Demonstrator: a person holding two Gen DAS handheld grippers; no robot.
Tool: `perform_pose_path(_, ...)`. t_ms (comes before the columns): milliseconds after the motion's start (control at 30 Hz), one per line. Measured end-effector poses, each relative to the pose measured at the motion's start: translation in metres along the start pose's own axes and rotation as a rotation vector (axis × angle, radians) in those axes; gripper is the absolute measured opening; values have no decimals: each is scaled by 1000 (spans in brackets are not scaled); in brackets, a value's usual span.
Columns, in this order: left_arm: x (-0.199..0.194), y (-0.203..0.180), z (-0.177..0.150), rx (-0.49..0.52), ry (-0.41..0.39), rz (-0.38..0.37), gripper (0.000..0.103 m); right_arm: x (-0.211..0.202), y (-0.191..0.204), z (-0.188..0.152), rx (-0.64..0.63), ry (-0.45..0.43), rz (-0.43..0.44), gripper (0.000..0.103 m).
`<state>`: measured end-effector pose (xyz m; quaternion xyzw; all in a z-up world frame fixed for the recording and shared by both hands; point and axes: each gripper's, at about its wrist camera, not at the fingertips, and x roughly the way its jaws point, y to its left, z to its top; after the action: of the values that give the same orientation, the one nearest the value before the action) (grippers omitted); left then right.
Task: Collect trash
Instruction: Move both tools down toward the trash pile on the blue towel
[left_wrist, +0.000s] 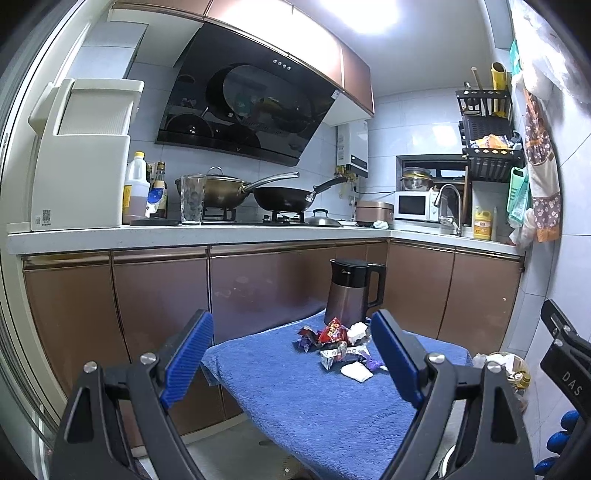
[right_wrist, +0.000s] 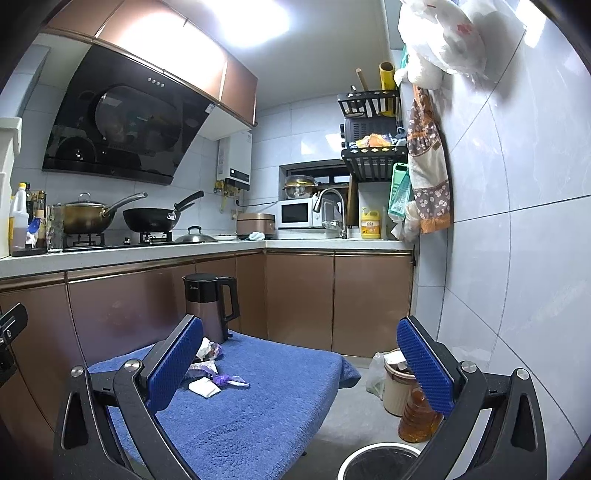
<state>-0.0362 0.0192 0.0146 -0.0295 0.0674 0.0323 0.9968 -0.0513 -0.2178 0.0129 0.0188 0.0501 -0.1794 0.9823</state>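
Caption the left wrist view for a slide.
Open left tongs hover before a pile of wrappers on a blue towel, beside a kettle.

Trash pile (right_wrist: 212, 373) partly hidden behind left finger (right_wrist: 177, 365) of right gripper (right_wrist: 299, 365) in right wrist view. Round bin (right_wrist: 376, 459) below right finger cut off by bottom edge. Beige bin (right_wrist: 397, 387) and amber bottle (right_wrist: 417, 417) partly covered by that finger. Kettle (left_wrist: 351, 291) logo too small to be read.
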Motion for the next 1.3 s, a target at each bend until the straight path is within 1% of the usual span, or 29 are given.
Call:
perform_pose_path(167, 8, 5, -1, -29, 0, 18, 87, 4, -1, -2, 18, -19, 27, 103)
perform_pose_path(300, 22, 9, -5, -48, 15, 30, 87, 15, -3, -6, 32, -30, 53, 103)
perform_pose_path(400, 35, 13, -11, -86, 14, 40, 87, 28, -4, -13, 44, -33, 83, 103)
perform_pose_path(467, 46, 14, -16, -86, 10, 53, 87, 41, -5, -18, 57, -11, 104, 103)
perform_pose_path(533, 59, 13, -21, -72, 23, 57, 87, 58, -4, -26, 67, 20, 135, 103)
perform_pose_path(567, 66, 12, -23, -69, 36, 51, 87, 65, -2, -30, 68, 32, 147, 103)
perform_pose_path(667, 99, 9, -35, -52, 111, 25, 87, 95, 5, -46, 60, 86, 188, 103)
perform_pose_path(833, 160, -1, -63, 6, 257, -46, 87, 141, 17, -72, 39, 179, 242, 103)
perform_pose_path(967, 207, -11, -78, 47, 339, -119, 87, 181, 25, -92, 30, 271, 288, 103)
perform_pose_path(1100, 256, -22, -91, 80, 433, -263, 87, 226, 37, -111, 20, 379, 363, 102)
perform_pose_path(1167, 283, -27, -98, 105, 486, -325, 87, 246, 43, -118, 16, 424, 404, 100)
perform_pose_path(1200, 298, -30, -103, 126, 511, -349, 87, 257, 47, -123, 2, 444, 418, 99)
perform_pose_path(1300, 332, -39, -116, 193, 558, -383, 86, 291, 61, -136, -29, 502, 474, 95)
